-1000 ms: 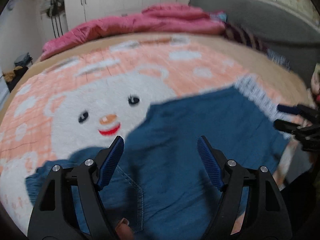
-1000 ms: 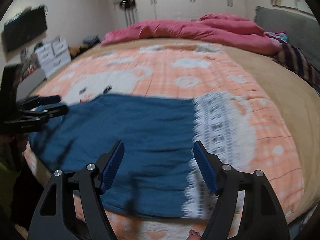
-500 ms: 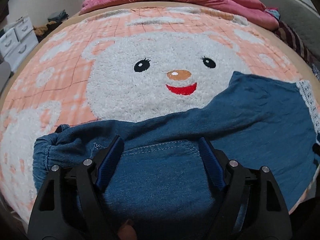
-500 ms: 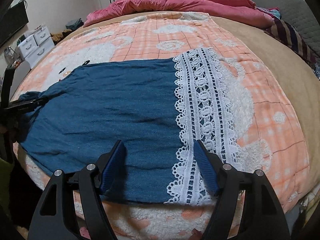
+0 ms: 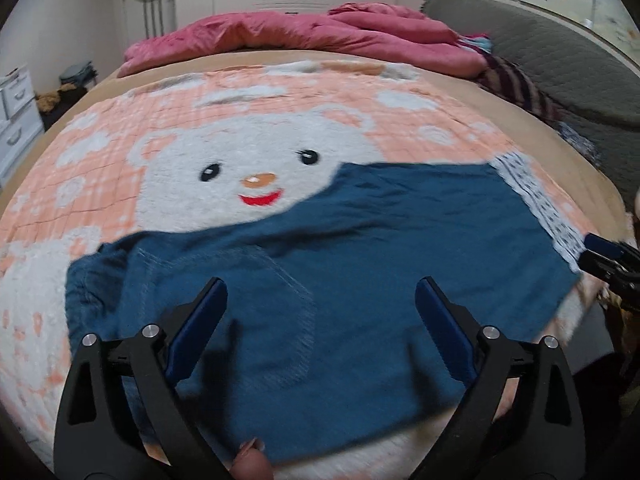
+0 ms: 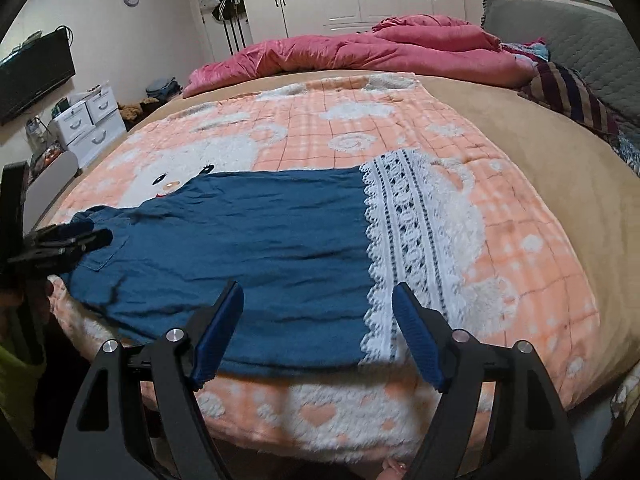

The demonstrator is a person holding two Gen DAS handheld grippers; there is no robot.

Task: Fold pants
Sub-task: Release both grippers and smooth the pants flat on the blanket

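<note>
Blue denim pants (image 5: 400, 248) lie flat across a peach blanket with a white bear (image 5: 248, 160) on a bed. The waistband is at the left, with a back pocket (image 5: 260, 300) facing up. In the right wrist view the pants (image 6: 260, 240) end in a white lace hem (image 6: 408, 240). My left gripper (image 5: 322, 296) hovers over the pocket end, jaws opening, nothing pressed between its pads. My right gripper (image 6: 318, 294) hangs over the near edge by the lace, jaws also opening and free of the cloth. Each gripper shows in the other's view: the right gripper (image 5: 604, 256), the left gripper (image 6: 72, 240).
A pink duvet (image 6: 360, 56) is heaped at the far end of the bed. A grey headboard (image 6: 560, 28) and a striped pillow (image 6: 568, 96) lie to the right. White drawers (image 6: 88, 120) and a wall TV (image 6: 32, 76) stand on the left, wardrobes behind.
Both grippers have drawn back from the pants and their jaws stand wider. The pants lie spread flat and have not shifted on the blanket.
</note>
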